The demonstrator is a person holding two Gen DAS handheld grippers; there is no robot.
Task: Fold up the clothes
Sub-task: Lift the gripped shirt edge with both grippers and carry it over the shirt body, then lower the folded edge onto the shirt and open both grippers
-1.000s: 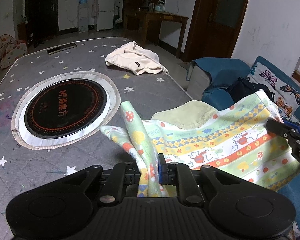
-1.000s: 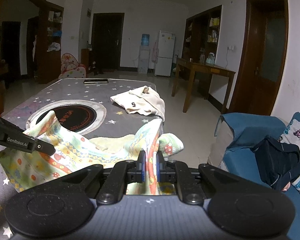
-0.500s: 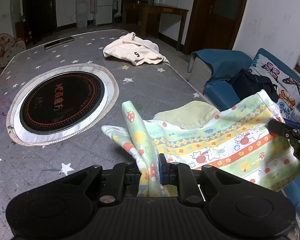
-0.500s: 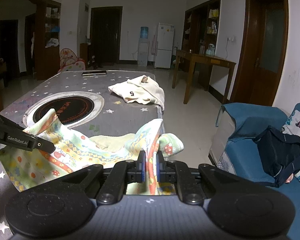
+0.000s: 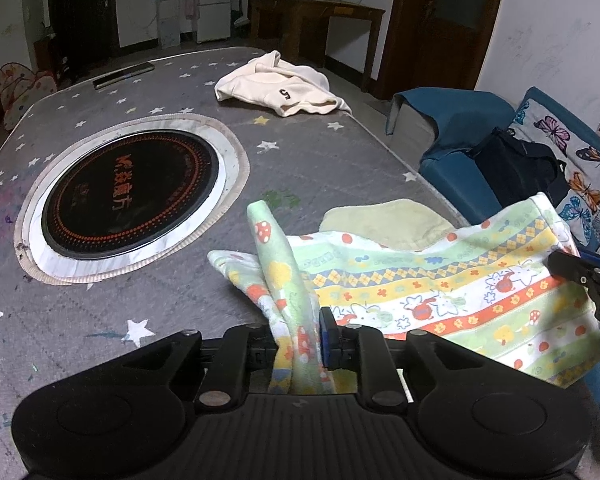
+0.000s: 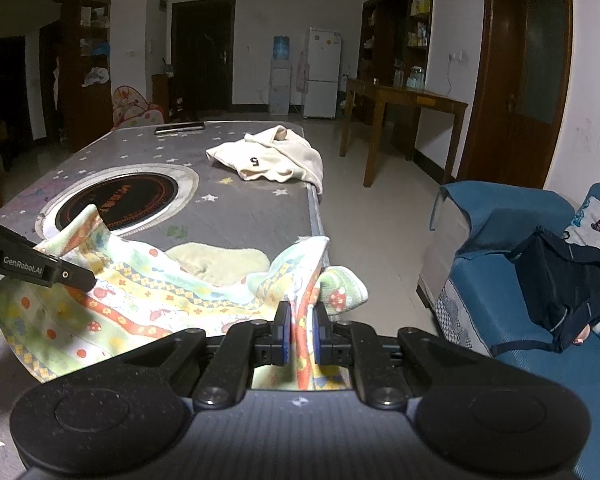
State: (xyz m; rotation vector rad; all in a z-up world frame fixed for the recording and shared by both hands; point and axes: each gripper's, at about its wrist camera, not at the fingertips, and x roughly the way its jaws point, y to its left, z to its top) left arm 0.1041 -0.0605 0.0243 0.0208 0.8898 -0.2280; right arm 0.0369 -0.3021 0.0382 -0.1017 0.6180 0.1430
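A patterned children's garment point(image 5: 440, 288) with stripes, mushrooms and rabbits hangs stretched between my two grippers above the near right corner of the grey starred table point(image 5: 148, 308). My left gripper point(image 5: 300, 340) is shut on one bunched corner of it. My right gripper point(image 6: 300, 332) is shut on the other corner point(image 6: 304, 280); its tip also shows in the left wrist view point(image 5: 580, 276). The garment's pale green inner side point(image 6: 220, 260) rests on the table. A crumpled cream garment with the number 5 point(image 5: 280, 92) lies at the table's far end.
A round black cooktop with a silver ring point(image 5: 128, 196) is set into the table. A dark flat remote-like object point(image 5: 124, 76) lies at the far edge. A blue sofa point(image 6: 520, 280) with a black bag point(image 6: 564, 280) stands right of the table. A wooden desk point(image 6: 404, 120) stands beyond.
Both grippers have carried the patterned garment a little forward over the table while staying shut on its corners. The cream garment has not moved.
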